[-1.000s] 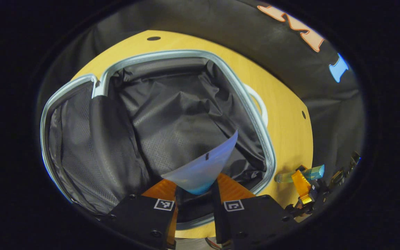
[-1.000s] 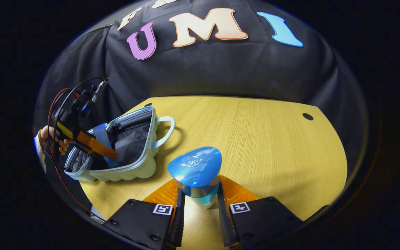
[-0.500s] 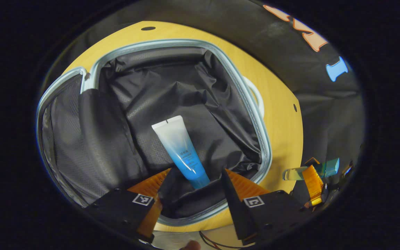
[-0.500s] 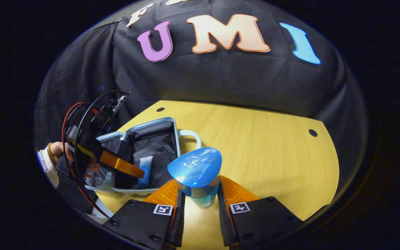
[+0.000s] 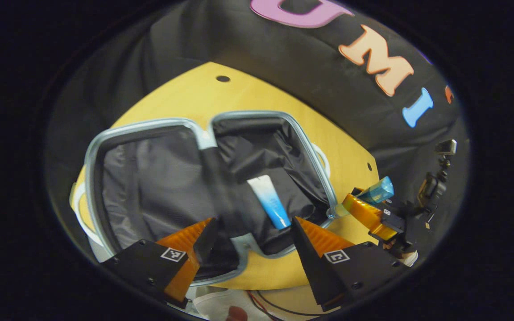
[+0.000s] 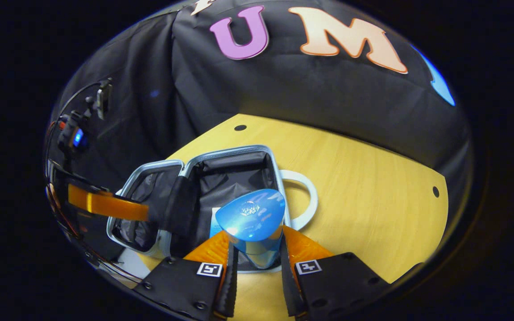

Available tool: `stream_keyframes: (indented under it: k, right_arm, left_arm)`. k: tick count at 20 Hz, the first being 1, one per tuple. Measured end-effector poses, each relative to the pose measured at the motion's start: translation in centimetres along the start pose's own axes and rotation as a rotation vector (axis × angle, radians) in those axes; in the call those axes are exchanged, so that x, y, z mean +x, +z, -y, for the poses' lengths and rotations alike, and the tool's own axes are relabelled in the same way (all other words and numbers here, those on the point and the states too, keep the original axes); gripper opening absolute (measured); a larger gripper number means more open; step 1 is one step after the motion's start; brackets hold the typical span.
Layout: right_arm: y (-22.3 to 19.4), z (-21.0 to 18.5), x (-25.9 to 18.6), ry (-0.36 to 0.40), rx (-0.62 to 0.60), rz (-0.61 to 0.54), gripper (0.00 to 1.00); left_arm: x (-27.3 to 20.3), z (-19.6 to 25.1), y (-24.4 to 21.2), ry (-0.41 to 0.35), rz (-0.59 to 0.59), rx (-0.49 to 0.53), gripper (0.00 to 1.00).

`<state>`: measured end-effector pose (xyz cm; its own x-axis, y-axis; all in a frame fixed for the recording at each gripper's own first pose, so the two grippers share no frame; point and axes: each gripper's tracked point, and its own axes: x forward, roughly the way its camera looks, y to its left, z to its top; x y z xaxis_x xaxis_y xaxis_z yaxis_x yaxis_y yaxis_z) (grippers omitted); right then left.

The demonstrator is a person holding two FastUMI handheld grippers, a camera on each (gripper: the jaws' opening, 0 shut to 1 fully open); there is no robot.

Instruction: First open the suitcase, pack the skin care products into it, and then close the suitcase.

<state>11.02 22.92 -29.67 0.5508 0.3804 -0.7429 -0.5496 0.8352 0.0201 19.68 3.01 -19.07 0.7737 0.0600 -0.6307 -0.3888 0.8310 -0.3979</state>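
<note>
The pale-blue suitcase (image 5: 203, 133) lies open on the table, both black-lined halves facing up. A white-and-blue tube (image 5: 269, 201) rests in its right half, apart from my left gripper (image 5: 252, 234), which stands open and drawn back above the near rim. In the right gripper view, my right gripper (image 6: 257, 254) is shut on a blue-capped bottle (image 6: 250, 216) held above the suitcase (image 6: 230, 154) at its near edge. A corner of the tube (image 6: 214, 220) peeks out beside the bottle. The left gripper view has the right gripper (image 5: 366, 214) with the bottle (image 5: 375, 191) at the case's right rim.
The yellow wooden table (image 6: 364, 178) extends to the right of the case. The suitcase's white handle (image 6: 304, 196) sticks out on that side. The left gripper (image 6: 105, 205) reaches in from the left over the lid half. Black cloth walls off the back.
The left gripper let go of the tube, which now lies in the case, and pulled back. The right gripper carried the bottle left, from the bare table to over the suitcase.
</note>
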Motion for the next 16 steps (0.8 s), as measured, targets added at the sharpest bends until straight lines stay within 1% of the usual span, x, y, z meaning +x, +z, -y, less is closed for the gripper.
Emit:
stream_keyframes:
  k: [1, 3, 4, 5, 8, 9, 10, 11, 12, 13, 14, 15, 16]
  right_arm:
    - [-0.3, -0.3, 0.9, 0.002, -0.012, -0.02, 0.41]
    - [-1.1, -0.9, 2.2, 0.001, -0.025, -0.07, 0.42]
    - [-1.7, -1.1, 2.9, 0.0, -0.034, -0.092, 0.45]
    - [-2.2, -1.2, 3.5, 0.0, -0.046, -0.113, 0.41]
    - [-3.7, -1.5, 4.4, -0.003, -0.087, -0.173, 0.41]
    - [-4.2, -1.6, 4.7, -0.005, -0.097, -0.191, 0.45]
    - [-4.6, -1.7, 4.9, -0.007, -0.106, -0.21, 0.45]
    - [-5.0, -1.8, 5.3, -0.011, -0.115, -0.223, 0.45]
    - [-4.8, -1.9, 5.5, -0.015, -0.123, -0.219, 0.42]
    - [-4.7, -1.9, 5.9, -0.025, -0.129, -0.217, 0.45]
    - [-4.4, -1.8, 6.3, -0.036, -0.128, -0.208, 0.41]
    - [-4.3, -1.9, 6.6, -0.045, -0.122, -0.21, 0.42]
    - [-4.1, -1.8, 7.1, -0.058, -0.117, -0.204, 0.45]
  left_arm:
    - [-1.4, -1.4, 0.2, 0.021, 0.02, -0.022, 0.96]
    - [-3.6, -4.7, 0.2, 0.067, 0.056, -0.078, 0.96]
    - [-4.5, -6.1, -0.2, 0.088, 0.071, -0.101, 0.96]
    - [-5.8, -7.4, -0.5, 0.107, 0.086, -0.125, 0.96]
    - [-9.1, -9.2, -0.9, 0.164, 0.126, -0.195, 0.96]
    - [-9.9, -10.2, -0.9, 0.182, 0.138, -0.224, 0.96]
    - [-11.0, -11.5, -0.7, 0.199, 0.155, -0.256, 0.96]
    - [-12.0, -12.5, -0.7, 0.212, 0.167, -0.287, 0.96]
    - [-12.9, -13.4, -0.9, 0.225, 0.177, -0.317, 0.99]
    - [-13.8, -14.5, -1.4, 0.237, 0.181, -0.345, 0.99]
    - [-14.2, -15.8, -2.2, 0.248, 0.186, -0.363, 0.96]
    - [-14.8, -16.8, -2.8, 0.26, 0.188, -0.38, 0.96]
    - [-15.4, -17.5, -3.5, 0.267, 0.187, -0.395, 0.96]
